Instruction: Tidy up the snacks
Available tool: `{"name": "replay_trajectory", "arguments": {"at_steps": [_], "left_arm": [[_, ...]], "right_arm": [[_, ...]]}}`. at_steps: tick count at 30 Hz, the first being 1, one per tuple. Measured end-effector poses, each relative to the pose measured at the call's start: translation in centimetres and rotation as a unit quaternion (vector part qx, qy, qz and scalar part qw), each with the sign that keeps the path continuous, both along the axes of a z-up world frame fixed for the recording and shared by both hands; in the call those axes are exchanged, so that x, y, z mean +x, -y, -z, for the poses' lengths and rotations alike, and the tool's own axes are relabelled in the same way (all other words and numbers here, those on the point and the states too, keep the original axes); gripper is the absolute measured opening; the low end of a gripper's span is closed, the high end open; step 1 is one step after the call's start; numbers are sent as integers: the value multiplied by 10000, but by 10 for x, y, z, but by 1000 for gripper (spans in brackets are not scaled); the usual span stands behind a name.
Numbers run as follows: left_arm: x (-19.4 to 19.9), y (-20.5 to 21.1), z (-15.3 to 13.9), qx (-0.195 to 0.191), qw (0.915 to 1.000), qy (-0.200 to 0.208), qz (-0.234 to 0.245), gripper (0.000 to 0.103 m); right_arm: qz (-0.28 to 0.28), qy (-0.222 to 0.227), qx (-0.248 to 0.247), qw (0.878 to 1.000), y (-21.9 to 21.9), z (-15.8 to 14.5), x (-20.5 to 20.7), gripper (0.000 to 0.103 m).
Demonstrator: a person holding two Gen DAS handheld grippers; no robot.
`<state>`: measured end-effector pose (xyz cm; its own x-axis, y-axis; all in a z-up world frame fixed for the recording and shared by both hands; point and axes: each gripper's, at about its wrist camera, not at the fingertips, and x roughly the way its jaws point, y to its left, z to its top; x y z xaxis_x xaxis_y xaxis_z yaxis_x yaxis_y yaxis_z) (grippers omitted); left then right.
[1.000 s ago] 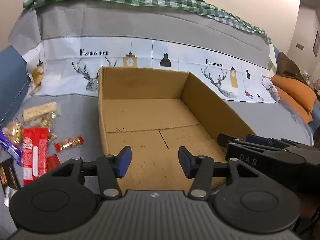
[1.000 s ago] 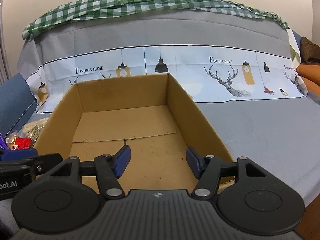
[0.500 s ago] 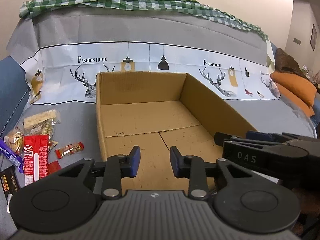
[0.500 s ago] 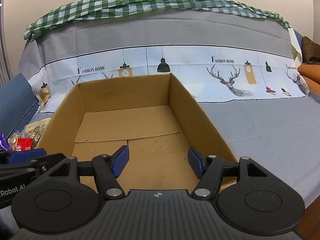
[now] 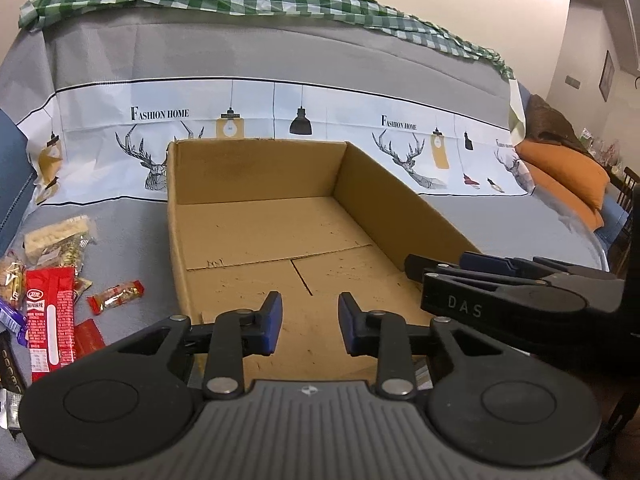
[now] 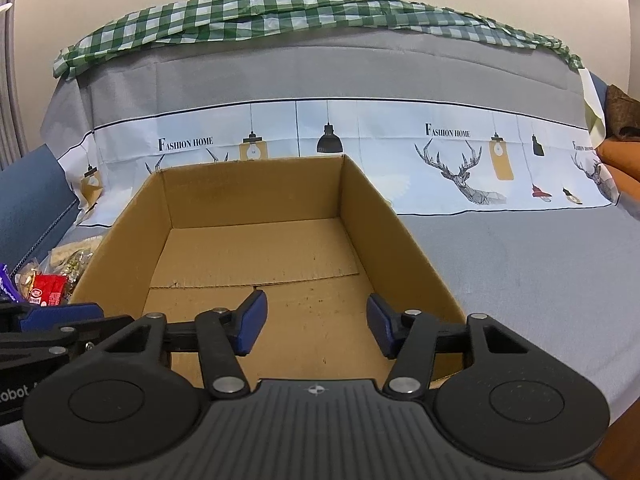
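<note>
An empty brown cardboard box (image 5: 256,168) stands open-topped on the grey cloth. My left gripper (image 5: 310,324) hovers over its near edge, jaws a narrow gap apart with nothing between them. My right gripper (image 6: 316,324) also hangs over the near edge of the box (image 6: 252,192); its jaws are closing on empty air. Left of the box lie loose snacks: a long red packet (image 5: 50,320), a small red-gold candy (image 5: 116,296), a pale bar (image 5: 56,232) and a purple wrapper (image 5: 8,318). The right gripper (image 5: 440,266) shows side-on by the box's right wall.
A grey cover with a deer-print band (image 6: 460,168) drapes the sofa back, topped by a green checked cloth (image 6: 280,12). Orange cushions (image 5: 568,176) lie at the far right and a blue sofa arm (image 6: 28,200) at the left. Bare grey cloth (image 6: 520,264) stretches right of the box.
The left jaws have narrowed a good deal. The right jaws have come in slightly in the last half second. Neither hand has shifted, and the box and snacks lie as before.
</note>
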<state>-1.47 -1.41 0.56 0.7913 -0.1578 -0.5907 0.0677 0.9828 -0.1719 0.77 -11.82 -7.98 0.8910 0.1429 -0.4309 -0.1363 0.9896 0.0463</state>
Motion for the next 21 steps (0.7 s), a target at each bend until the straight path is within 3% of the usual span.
{"name": "replay_trajectory", "arguments": {"at_steps": [15, 21], "left_arm": [[-1, -5, 0, -42, 10000, -24, -15, 34], [0, -20, -5, -255, 9991, -125, 315, 34]], "right_arm": [[-104, 23, -4, 9999, 0, -4, 0, 59], [-377, 234, 30, 9990, -11, -9, -5, 36]]}}
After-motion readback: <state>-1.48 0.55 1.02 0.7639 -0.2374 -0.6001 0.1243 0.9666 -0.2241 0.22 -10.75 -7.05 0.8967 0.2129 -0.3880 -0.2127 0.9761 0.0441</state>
